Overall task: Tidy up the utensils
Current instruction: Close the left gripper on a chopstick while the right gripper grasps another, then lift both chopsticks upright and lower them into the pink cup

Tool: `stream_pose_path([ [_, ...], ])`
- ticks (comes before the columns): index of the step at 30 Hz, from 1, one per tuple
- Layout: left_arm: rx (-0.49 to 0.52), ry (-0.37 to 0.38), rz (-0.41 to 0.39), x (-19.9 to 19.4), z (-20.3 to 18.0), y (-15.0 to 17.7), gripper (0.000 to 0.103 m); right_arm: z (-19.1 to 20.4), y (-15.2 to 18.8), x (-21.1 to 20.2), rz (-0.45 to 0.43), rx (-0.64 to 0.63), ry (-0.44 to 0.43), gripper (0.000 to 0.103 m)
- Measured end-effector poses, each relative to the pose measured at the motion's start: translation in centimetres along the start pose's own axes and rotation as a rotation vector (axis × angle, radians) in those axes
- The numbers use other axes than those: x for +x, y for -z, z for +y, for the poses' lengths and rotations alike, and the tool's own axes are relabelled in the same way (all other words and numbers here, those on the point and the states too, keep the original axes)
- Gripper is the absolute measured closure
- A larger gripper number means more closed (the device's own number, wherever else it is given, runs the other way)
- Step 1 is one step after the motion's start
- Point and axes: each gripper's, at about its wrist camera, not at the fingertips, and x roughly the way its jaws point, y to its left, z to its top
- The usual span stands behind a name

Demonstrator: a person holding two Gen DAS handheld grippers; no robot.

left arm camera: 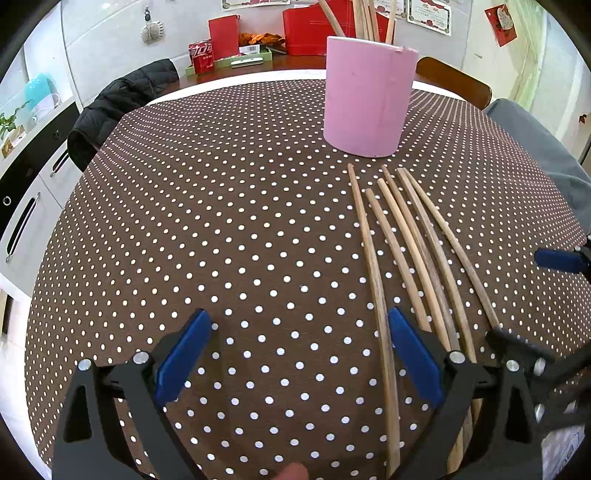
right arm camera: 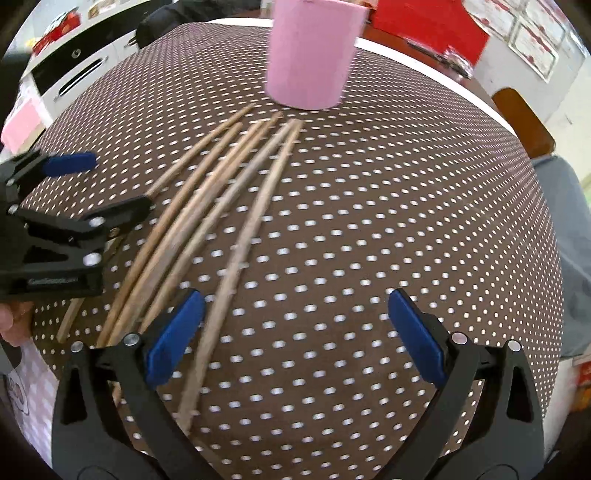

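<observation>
Several wooden chopsticks (left arm camera: 413, 254) lie side by side on the dotted tablecloth (left arm camera: 221, 229), pointing toward a pink holder (left arm camera: 365, 99) that has several chopsticks standing in it. My left gripper (left arm camera: 299, 325) is open and empty; the leftmost chopstick (left arm camera: 373, 266) runs just inside its right finger. In the right wrist view the chopsticks (right arm camera: 221, 188) fan out below the pink holder (right arm camera: 310, 55). My right gripper (right arm camera: 295, 310) is open and empty, and the rightmost chopstick (right arm camera: 243, 236) lies between its fingers near the left one. The left gripper also shows there (right arm camera: 96, 192).
A black jacket (left arm camera: 122, 107) hangs on a chair at the far left. Red boxes (left arm camera: 310, 29) and a green tray sit beyond the table. A wooden chair back (left arm camera: 454, 81) and grey cloth (left arm camera: 535, 147) are at the right. White drawers (right arm camera: 74, 74) stand left.
</observation>
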Motion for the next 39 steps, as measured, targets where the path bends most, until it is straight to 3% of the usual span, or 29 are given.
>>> stream_pose_path([
  [7,0.052,0.020,0.047,1.1,-0.3,-2.2,0.008,-0.6,-3.5,1.8,-0.007,0.006,-0.095,0.022],
  [12,0.131,0.056,0.102,2.3,-0.5,-4.4,0.010,0.0,-5.0,1.9,0.001,-0.040,-0.119,0.056],
  [15,0.166,0.095,0.115,2.3,-1.0,-5.3,0.027,-0.6,-5.3,2.0,0.008,-0.037,-0.120,0.067],
  [20,0.234,0.124,0.125,2.1,-2.6,-6.3,0.060,-0.6,-6.1,2.6,0.017,-0.052,-0.109,0.070],
  [22,0.276,0.138,0.132,1.9,-3.3,-6.4,0.084,-0.6,-6.2,2.4,0.020,-0.076,-0.124,0.076],
  [24,0.306,0.135,0.138,1.8,-3.9,-6.2,0.096,-0.2,-6.1,2.3,0.021,-0.105,-0.127,0.094],
  [26,0.289,0.136,0.122,1.7,-3.5,-5.8,0.098,-0.6,-5.6,1.9,0.007,-0.103,-0.111,0.097],
  [33,0.145,0.154,0.053,1.0,-0.9,-4.5,0.098,-3.6,-3.5,0.4,-0.095,0.026,-0.233,0.098],
  [39,0.029,0.180,-0.067,-1.6,1.9,-4.5,0.098,-5.4,-3.1,-2.2,-0.210,0.084,-0.301,0.098],
])
